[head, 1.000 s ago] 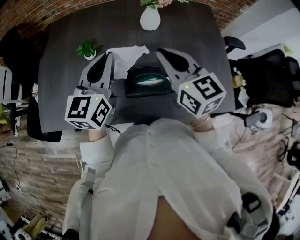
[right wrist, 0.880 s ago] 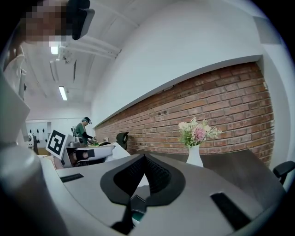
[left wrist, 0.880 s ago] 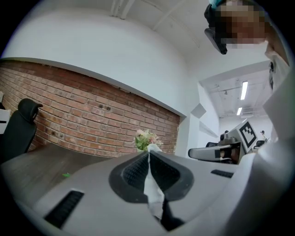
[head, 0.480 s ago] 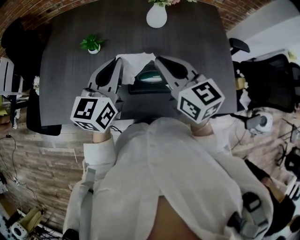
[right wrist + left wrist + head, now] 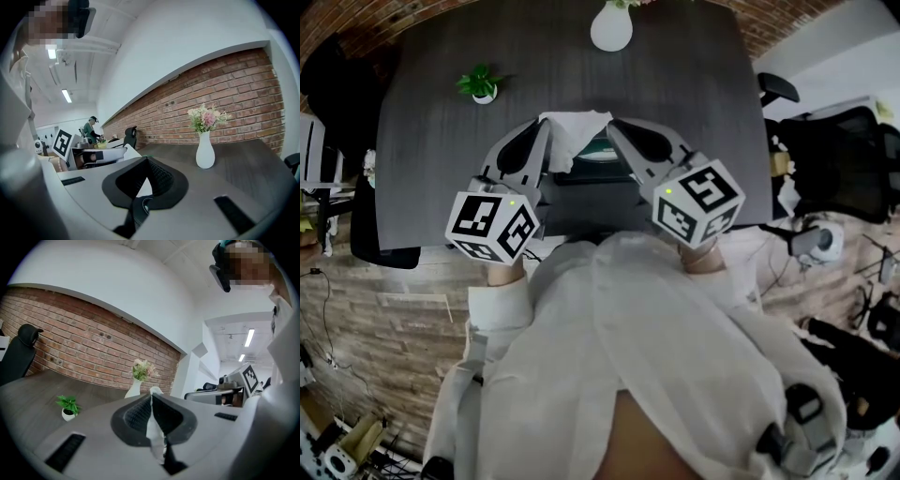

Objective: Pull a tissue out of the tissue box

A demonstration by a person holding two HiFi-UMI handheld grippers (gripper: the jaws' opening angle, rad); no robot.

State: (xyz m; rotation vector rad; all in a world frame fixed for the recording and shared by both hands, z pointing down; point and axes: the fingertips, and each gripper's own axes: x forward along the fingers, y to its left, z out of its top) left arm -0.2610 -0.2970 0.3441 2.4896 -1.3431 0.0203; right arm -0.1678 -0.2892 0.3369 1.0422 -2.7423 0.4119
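On the dark surface point(image 5: 431, 141): one tissue box point(image 5: 598, 167), one vase point(image 5: 610, 28), one potted plant point(image 5: 483, 84). Left gripper point(image 5: 151, 401) is clamped on one tissue point(image 5: 577, 131) by the box's left edge. Right gripper point(image 5: 146, 164) is closed and empty.

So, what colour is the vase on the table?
White; the vase shows best in the right gripper view.

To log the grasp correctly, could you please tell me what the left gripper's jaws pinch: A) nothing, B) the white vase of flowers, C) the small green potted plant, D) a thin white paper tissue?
D: the left gripper view shows the thin white paper tissue clamped between the shut dark pads of the left gripper.
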